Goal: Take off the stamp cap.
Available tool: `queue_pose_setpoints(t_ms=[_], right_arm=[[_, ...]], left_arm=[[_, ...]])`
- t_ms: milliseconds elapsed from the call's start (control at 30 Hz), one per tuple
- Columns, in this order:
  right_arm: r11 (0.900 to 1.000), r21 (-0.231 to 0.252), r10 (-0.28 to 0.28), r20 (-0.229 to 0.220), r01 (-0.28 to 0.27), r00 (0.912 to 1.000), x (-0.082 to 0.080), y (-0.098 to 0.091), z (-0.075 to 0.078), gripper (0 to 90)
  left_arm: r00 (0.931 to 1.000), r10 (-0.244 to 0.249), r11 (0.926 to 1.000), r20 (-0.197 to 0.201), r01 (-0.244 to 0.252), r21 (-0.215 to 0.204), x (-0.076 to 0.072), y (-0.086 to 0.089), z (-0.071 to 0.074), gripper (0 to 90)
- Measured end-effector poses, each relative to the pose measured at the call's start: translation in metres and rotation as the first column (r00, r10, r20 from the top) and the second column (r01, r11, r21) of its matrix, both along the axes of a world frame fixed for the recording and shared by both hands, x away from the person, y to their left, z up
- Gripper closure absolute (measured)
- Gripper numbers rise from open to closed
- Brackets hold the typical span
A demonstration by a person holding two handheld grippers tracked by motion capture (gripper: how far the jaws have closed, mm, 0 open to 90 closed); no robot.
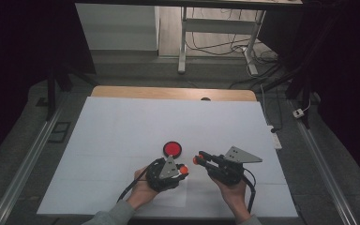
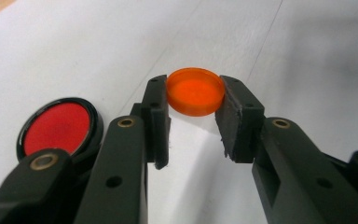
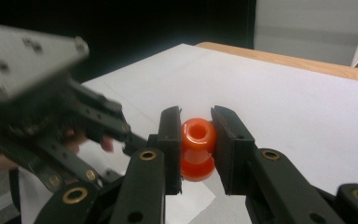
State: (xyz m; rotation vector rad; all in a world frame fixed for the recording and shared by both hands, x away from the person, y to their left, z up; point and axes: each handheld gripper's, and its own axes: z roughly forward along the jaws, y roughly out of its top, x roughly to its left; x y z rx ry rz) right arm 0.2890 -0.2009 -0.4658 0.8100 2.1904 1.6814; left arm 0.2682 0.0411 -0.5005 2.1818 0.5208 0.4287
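Observation:
My left gripper is shut on a flat orange cap, gripped by its rim between the two pads. A small orange bottle with its round mouth open sits pinched in my right gripper, which is shut on it and held off the white table. In the high view the two grippers face each other near the table's front, a short gap between cap and bottle. The left gripper's body looms blurred at the left of the right gripper view.
A round black dish with a red centre lies on the white sheet just beyond the left gripper. The wooden table edge runs along the far side, with a desk frame and cables on the floor behind.

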Motion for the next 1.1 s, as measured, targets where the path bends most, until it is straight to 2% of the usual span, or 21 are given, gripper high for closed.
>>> queue_pose_setpoints(t_ms=[133, 300, 467, 867, 1100], right_arm=[[0.9991, -0.033, 0.026, 0.003, -0.026, 0.9997, -0.001, 0.007, -0.003, 72.7], [0.9989, -0.035, 0.032, -0.005, -0.032, 0.9995, -0.001, 0.008, -0.004, 72.7], [0.9988, -0.036, 0.032, -0.007, -0.033, 0.9995, -0.001, 0.008, -0.005, 72.7], [0.999, -0.03, 0.033, -0.004, -0.033, 0.9995, 0.0, 0.006, -0.004, 72.6], [0.9993, -0.028, 0.026, -0.002, -0.026, 0.9997, 0.0, 0.005, -0.004, 72.6]], left_arm=[[1.0, 0.003, 0.9999, -0.006, -0.003, 0.013, 0.002, 0.002, -0.001, 65.4], [0.9999, -0.006, 0.9999, -0.01, 0.006, 0.015, 0.002, 0.005, 0.0, 65.4], [0.9999, 0.004, 0.9999, -0.015, -0.004, -0.017, 0.003, 0.01, 0.001, 65.3], [0.9996, 0.023, 0.9992, -0.019, -0.023, -0.033, 0.004, 0.022, 0.003, 65.2], [0.9987, 0.042, 0.998, -0.03, -0.044, -0.046, 0.0, 0.039, 0.008, 65.2]])
